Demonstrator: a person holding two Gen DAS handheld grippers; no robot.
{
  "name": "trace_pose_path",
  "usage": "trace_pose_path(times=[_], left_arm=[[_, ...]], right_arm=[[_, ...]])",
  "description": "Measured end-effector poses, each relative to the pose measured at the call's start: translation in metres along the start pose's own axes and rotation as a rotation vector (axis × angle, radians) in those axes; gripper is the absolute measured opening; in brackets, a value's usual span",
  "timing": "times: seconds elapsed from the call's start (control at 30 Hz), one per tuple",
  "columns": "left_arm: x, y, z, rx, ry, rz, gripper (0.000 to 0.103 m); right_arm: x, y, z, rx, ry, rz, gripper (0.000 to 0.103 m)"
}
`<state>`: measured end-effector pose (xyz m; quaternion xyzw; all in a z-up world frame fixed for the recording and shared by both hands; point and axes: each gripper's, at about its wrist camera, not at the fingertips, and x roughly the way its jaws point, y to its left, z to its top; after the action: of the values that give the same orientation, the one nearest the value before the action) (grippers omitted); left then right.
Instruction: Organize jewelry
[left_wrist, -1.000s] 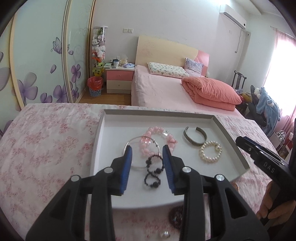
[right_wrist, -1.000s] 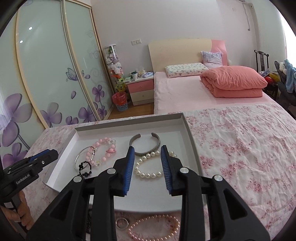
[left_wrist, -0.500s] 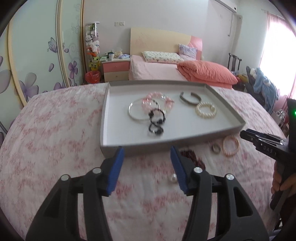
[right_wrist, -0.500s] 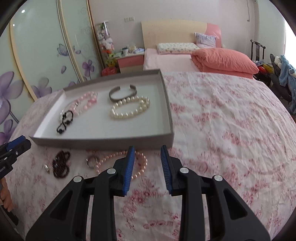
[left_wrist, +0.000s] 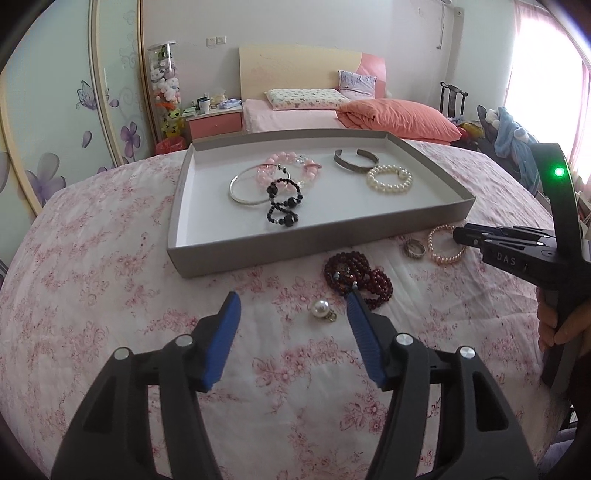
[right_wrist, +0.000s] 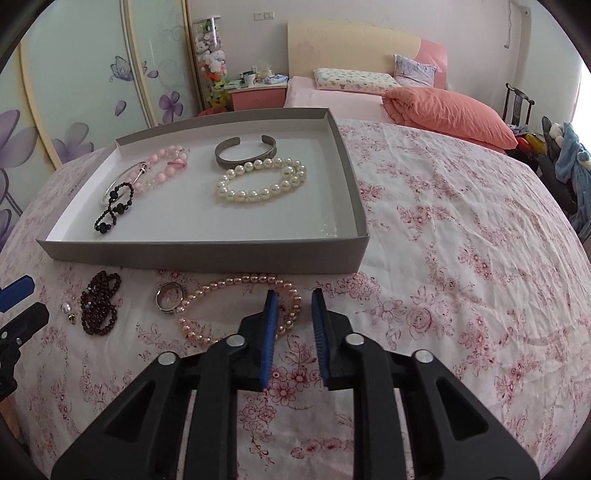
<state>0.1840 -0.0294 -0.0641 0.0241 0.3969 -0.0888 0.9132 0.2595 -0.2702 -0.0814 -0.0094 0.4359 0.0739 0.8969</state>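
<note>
A grey tray (left_wrist: 258, 251) (right_wrist: 207, 254) on the floral cloth holds a silver bangle (left_wrist: 240, 192), pink bead bracelet (left_wrist: 291, 168), black bead bracelet (left_wrist: 282, 210), metal cuff (left_wrist: 354, 164) and white pearl bracelet (left_wrist: 389, 179) (right_wrist: 258, 184). In front of the tray lie a dark red bead bracelet (left_wrist: 356, 275) (right_wrist: 99, 306), a pearl earring (left_wrist: 320, 309), a ring (left_wrist: 415, 249) (right_wrist: 170, 297) and a pink pearl bracelet (left_wrist: 445, 243) (right_wrist: 240, 306). My left gripper (left_wrist: 291, 306) is open around the earring, above it. My right gripper (right_wrist: 293, 306) is open, empty, at the pink pearl bracelet's right end.
The table is covered with a pink floral cloth (right_wrist: 461, 240). A bed with an orange quilt (left_wrist: 395, 118), a nightstand (left_wrist: 214, 123) and a chair (left_wrist: 452, 98) stand behind. Sliding wardrobe doors (left_wrist: 74, 92) are at the left.
Both grippers have pulled back from above the tray to the cloth in front of it and come lower. The left jaws have opened wider. The jewelry has not moved.
</note>
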Motion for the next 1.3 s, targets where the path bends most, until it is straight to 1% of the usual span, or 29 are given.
trace_pose_path(times=[0.03, 0.13, 0.2, 0.23, 0.3, 0.43, 0.5, 0.57, 0.63, 0.8, 0.9, 0.97, 1.03, 1.17, 1.3], left_arm=[[0.001, 0.0, -0.001, 0.001, 0.002, -0.001, 0.06], [0.002, -0.002, -0.002, 0.005, 0.006, -0.006, 0.06], [0.003, -0.003, -0.002, 0.012, 0.011, -0.007, 0.06], [0.004, -0.004, -0.003, 0.017, 0.013, -0.007, 0.06], [0.005, -0.007, -0.003, 0.031, 0.017, -0.004, 0.06], [0.012, -0.015, -0.003, 0.058, 0.034, 0.013, 0.059], [0.016, -0.017, -0.002, 0.055, 0.044, 0.019, 0.056], [0.02, -0.018, -0.001, 0.046, 0.056, 0.016, 0.05], [0.024, -0.019, -0.001, 0.039, 0.069, 0.018, 0.046], [0.031, -0.021, 0.0, 0.022, 0.09, 0.028, 0.041], [0.033, -0.02, 0.002, 0.013, 0.087, 0.037, 0.034], [0.034, -0.02, 0.004, 0.011, 0.086, 0.043, 0.022], [0.035, -0.02, 0.004, 0.009, 0.085, 0.047, 0.016], [0.033, -0.01, 0.004, -0.014, 0.087, 0.064, 0.016], [0.028, 0.009, 0.001, -0.054, 0.092, 0.095, 0.016]], right_arm=[[-0.001, 0.002, -0.001, -0.016, 0.0, -0.002, 0.008], [-0.003, 0.003, -0.003, -0.036, 0.001, -0.023, 0.007], [-0.004, -0.005, -0.005, -0.011, -0.003, -0.085, 0.007], [-0.004, -0.009, -0.005, 0.009, -0.004, -0.097, 0.007], [-0.004, -0.02, -0.005, 0.05, -0.003, -0.104, 0.007], [-0.005, -0.025, -0.006, 0.056, -0.003, -0.098, 0.007], [-0.005, -0.025, -0.006, 0.05, -0.003, -0.098, 0.007], [-0.005, -0.027, -0.007, 0.054, -0.003, -0.091, 0.007], [-0.006, -0.029, -0.007, 0.063, -0.003, -0.08, 0.007], [-0.004, -0.026, -0.004, 0.065, -0.002, -0.077, 0.007], [-0.004, -0.026, -0.004, 0.065, -0.002, -0.077, 0.007], [-0.005, -0.027, -0.004, 0.064, -0.002, -0.076, 0.007], [-0.005, -0.027, -0.004, 0.064, -0.002, -0.077, 0.007], [-0.004, -0.022, -0.003, 0.046, -0.002, -0.068, 0.007], [-0.004, -0.011, -0.004, 0.009, -0.001, -0.029, 0.007]])
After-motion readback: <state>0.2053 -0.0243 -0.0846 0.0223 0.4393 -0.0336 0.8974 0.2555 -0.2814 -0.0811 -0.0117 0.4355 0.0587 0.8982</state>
